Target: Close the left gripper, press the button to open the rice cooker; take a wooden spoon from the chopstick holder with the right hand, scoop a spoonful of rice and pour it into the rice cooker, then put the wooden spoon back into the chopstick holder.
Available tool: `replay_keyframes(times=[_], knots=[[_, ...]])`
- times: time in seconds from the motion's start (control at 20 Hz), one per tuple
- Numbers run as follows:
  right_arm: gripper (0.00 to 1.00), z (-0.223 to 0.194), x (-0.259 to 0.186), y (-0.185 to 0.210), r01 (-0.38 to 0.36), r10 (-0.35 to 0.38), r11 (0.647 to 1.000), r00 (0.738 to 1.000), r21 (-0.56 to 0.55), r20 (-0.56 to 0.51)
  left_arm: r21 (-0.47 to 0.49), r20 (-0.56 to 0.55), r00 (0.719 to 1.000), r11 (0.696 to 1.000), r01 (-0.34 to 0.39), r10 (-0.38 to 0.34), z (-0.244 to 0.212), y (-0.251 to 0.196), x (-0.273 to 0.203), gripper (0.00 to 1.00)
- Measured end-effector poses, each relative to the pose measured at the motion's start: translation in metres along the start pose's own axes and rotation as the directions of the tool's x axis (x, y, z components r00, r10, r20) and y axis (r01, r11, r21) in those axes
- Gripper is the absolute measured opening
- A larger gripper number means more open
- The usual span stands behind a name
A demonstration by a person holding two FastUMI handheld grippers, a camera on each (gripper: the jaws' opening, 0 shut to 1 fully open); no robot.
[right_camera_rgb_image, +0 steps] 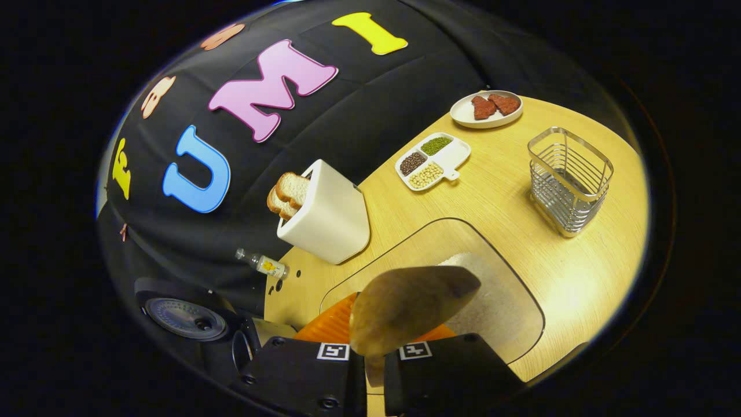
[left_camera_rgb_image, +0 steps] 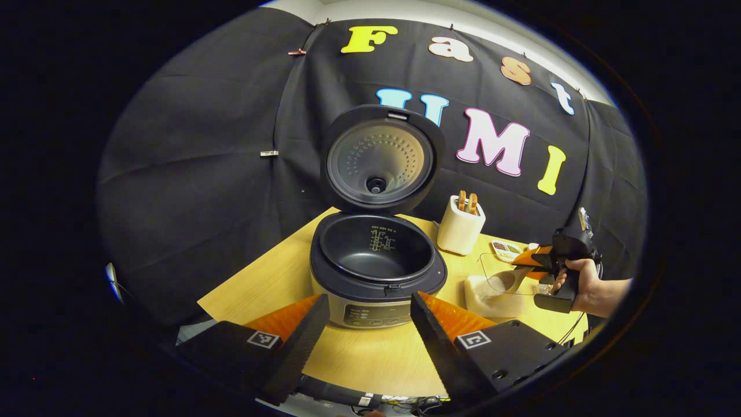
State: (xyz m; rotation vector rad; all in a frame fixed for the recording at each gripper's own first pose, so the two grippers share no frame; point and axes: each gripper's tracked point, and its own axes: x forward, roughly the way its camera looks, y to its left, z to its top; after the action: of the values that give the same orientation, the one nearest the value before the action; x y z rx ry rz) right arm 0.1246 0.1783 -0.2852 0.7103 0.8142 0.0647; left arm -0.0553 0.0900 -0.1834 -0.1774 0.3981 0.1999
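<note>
The rice cooker [left_camera_rgb_image: 377, 272] is seen standing open on the wooden worktop [left_camera_rgb_image: 370, 359], its lid [left_camera_rgb_image: 382, 159] raised upright against the booth's black wall and its dark inner pot [left_camera_rgb_image: 376, 252] exposed. The left gripper [left_camera_rgb_image: 366, 330] is held in front of the cooker's control panel, its fingers spread wide apart with nothing between them.

Toward the worktop's right edge, the right gripper [left_camera_rgb_image: 541, 263] is gripped by a person's hand [left_camera_rgb_image: 582, 284] above a clear container of white rice [left_camera_rgb_image: 495, 292]. In the right gripper view, the right gripper [right_camera_rgb_image: 373, 356] is shown with its fingers drawn close together and clamped on the handle of the wooden spoon [right_camera_rgb_image: 408, 307], whose broad bowl is held just over the rice [right_camera_rgb_image: 483, 301] in the clear container [right_camera_rgb_image: 521, 289]. Whether the spoon touches the rice cannot be told.

Just beyond the container, toward the back edge, a white toaster [right_camera_rgb_image: 330, 217] is seen with two slices of bread [right_camera_rgb_image: 288, 194] in its slots. The wire chopstick holder [right_camera_rgb_image: 570, 179] stands near the worktop's far right edge. A divided white tray of beans [right_camera_rgb_image: 431, 162] lies between toaster and holder, and a white plate [right_camera_rgb_image: 486, 110] with two reddish pieces is placed at the back corner. A small bottle [right_camera_rgb_image: 263, 264] lies beside the toaster, near the cooker.
</note>
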Motion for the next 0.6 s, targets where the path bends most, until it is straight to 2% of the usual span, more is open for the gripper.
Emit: replay_keyframes(times=[0.25, 0.3, 0.35, 0.4, 0.45, 0.6], knots=[[0.16, 0.028, -0.013, -0.005, -0.014, 0.007, 0.991, 0.999, 0.136, 0.048, 0.002, -0.004, 1.000, 1.000, 0.024, -0.024, 0.000, -0.005, 0.001, 0.96], [0.12, 0.032, -0.016, -0.003, -0.021, 0.012, 0.987, 0.998, 0.160, 0.056, 0.003, -0.002, 1.000, 1.000, 0.031, -0.031, 0.001, -0.006, 0.000, 0.96], [0.16, 0.036, -0.019, -0.001, -0.029, 0.017, 0.983, 0.998, 0.182, 0.063, 0.006, 0.002, 0.999, 0.999, 0.037, -0.037, 0.003, -0.009, 0.001, 0.96], [0.12, 0.039, -0.023, 0.002, -0.036, 0.023, 0.978, 0.998, 0.203, 0.066, 0.010, 0.004, 0.999, 0.999, 0.043, -0.043, 0.004, -0.010, 0.001, 0.96], [0.16, 0.041, -0.025, 0.006, -0.048, 0.034, 0.974, 0.997, 0.220, 0.068, 0.013, 0.010, 0.999, 0.999, 0.049, -0.049, 0.004, -0.010, 0.001, 0.96], [0.16, 0.044, -0.038, 0.024, -0.088, 0.075, 0.965, 0.995, 0.249, 0.059, 0.000, 0.024, 0.998, 0.998, 0.061, -0.061, 0.009, -0.007, -0.001, 0.96]])
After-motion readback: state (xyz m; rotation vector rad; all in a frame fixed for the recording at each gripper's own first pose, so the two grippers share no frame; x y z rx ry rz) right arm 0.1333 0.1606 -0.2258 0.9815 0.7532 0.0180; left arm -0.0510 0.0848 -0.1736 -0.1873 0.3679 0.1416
